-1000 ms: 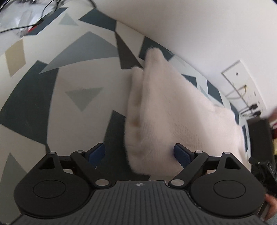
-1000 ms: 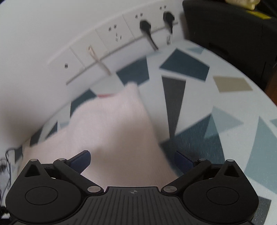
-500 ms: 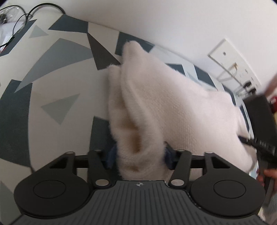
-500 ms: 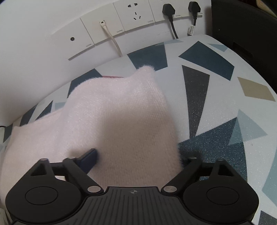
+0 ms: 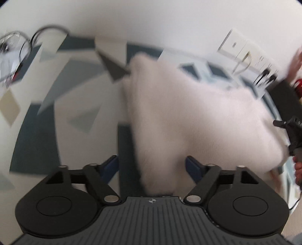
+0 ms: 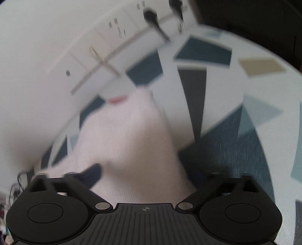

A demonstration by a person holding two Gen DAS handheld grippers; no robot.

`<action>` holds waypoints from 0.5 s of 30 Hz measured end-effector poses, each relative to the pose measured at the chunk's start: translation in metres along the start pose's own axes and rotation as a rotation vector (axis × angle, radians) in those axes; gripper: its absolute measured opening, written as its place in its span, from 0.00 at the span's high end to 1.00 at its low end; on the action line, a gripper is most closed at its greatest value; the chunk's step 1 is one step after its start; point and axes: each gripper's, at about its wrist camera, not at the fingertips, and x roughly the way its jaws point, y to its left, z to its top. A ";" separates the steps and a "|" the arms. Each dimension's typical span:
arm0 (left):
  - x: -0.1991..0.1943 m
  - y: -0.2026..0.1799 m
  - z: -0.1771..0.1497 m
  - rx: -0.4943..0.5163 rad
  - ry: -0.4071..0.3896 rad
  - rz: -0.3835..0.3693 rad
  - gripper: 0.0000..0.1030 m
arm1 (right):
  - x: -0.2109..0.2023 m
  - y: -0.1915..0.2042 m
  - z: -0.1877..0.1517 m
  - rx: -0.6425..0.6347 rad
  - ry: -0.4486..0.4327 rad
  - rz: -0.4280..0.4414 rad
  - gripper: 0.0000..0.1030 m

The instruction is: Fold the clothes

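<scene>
A fluffy pale pink sweater (image 5: 188, 113) lies folded on the table with the geometric cloth (image 5: 37, 132). My left gripper (image 5: 151, 162) straddles its near corner. Its jaws are opening and the blue pads stand clear of the knit on both sides. In the right wrist view the same sweater (image 6: 128, 135) runs from the wall side down to my right gripper (image 6: 151, 171). Those jaws are also opening, with the sweater's near edge between them and not pinched. The right gripper (image 5: 292, 130) also shows at the left view's right edge. Both views are motion-blurred.
Wall sockets with black plugs (image 6: 151, 15) line the wall behind the table. A black box (image 6: 254, 18) stands at the far right corner. Loose cables (image 5: 15, 52) lie at the table's far left. A person's hand (image 5: 298, 173) shows at the right edge.
Half a second ago both grippers had narrowed onto the sweater's near edge; now both stand wide and the fabric lies loose. The left view has rolled and both have shifted slightly.
</scene>
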 end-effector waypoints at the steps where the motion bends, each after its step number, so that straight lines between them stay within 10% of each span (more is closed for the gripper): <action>1: -0.001 -0.002 0.007 0.000 -0.019 -0.019 0.11 | -0.002 0.004 0.003 -0.024 -0.025 0.009 0.01; 15: 0.061 0.009 0.058 -0.029 0.053 0.007 0.00 | 0.036 0.034 0.015 -0.248 0.088 0.039 0.01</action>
